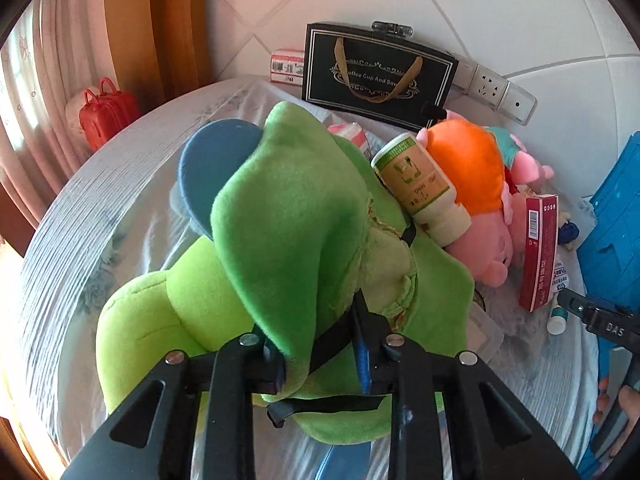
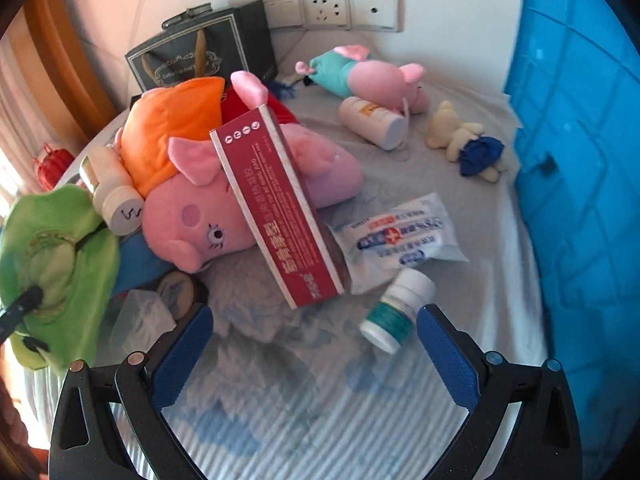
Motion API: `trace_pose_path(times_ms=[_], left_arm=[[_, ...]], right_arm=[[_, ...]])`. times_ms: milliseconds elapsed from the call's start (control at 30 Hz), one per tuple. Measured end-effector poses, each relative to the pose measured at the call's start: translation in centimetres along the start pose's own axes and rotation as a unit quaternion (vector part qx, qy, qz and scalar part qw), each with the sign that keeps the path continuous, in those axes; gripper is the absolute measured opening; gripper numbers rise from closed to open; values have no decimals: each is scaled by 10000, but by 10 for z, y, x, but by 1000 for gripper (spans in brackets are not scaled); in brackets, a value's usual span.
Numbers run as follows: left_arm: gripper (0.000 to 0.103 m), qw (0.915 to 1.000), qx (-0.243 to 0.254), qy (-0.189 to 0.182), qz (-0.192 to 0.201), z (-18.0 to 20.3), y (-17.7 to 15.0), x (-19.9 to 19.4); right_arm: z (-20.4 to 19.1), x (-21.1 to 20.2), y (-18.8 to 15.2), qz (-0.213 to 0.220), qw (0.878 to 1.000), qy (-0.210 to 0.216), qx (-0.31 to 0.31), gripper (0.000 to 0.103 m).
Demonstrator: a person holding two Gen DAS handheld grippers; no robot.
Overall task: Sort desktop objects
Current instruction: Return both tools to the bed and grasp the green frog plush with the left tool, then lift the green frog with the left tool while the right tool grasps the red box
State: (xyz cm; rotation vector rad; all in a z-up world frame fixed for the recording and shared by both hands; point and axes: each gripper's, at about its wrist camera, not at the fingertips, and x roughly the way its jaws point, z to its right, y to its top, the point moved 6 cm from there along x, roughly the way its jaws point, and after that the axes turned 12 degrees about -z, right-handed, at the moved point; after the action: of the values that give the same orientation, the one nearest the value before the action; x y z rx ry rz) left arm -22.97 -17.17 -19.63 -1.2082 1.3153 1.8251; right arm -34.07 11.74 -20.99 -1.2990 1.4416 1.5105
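From the left wrist view, our left tongs point(image 1: 320, 344) are closed on a fold of the green plush toy point(image 1: 288, 216), which fills the space straight ahead of them. A strap of the toy runs through the grip. A beige-labelled bottle point(image 1: 420, 188) leans against the toy's far right side, its cap end pointing down and right toward the pink pig plush point(image 1: 492, 240). Further right we see the red carton point(image 1: 538, 252) standing on edge, and at the right border the right tongs point(image 1: 596, 316) next to the blue crate point(image 1: 616, 216).

From the right wrist view, our right tongs point(image 2: 316, 344) stand wide open and hold nothing. The small white bottle with the green label point(image 2: 396, 312) lies on the bedcover point(image 2: 304, 412) just inside the right finger point(image 2: 444, 356), ahead and to the right of the gap's middle. Its long axis runs from near left to far right, so it lies slanted to the closing line. The red carton sits ahead, just left of the bottle, propped on the pig, over a white sachet point(image 2: 404, 236). The crate rises close at the right.

We judge the right tongs much the nearer to this bottle; a small shift right should centre it.
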Motion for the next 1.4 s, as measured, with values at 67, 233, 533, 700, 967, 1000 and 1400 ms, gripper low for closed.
trace_pose_path(times_ms=[67,233,533,700,967,1000,1400], left_arm=[[23,9999,65,-58,60,3,3,-3],[21,9998,94,-106,165,7,7,-10],[19,9987,245,-46,453,13,-1,-44],[19,9933,532,215,1003,19,-10,-89],[19,9879,752,29,1357,28,-30,-135],[19,9883,761,7,1319,28,-34,-135],[27,9957,258,307,-830,4,-89,-39]], right_arm=[[-4,8,10,13,10000,20,-10,103],[-15,22,35,98,9998,-35,-168,98],[-26,23,48,164,9990,9,-408,46],[-33,-25,28,507,9977,100,-431,45],[-55,-117,-20,1097,9915,227,-654,45],[-56,-126,-28,1115,9913,212,-668,45],[-41,-119,-89,593,9963,151,-611,45]])
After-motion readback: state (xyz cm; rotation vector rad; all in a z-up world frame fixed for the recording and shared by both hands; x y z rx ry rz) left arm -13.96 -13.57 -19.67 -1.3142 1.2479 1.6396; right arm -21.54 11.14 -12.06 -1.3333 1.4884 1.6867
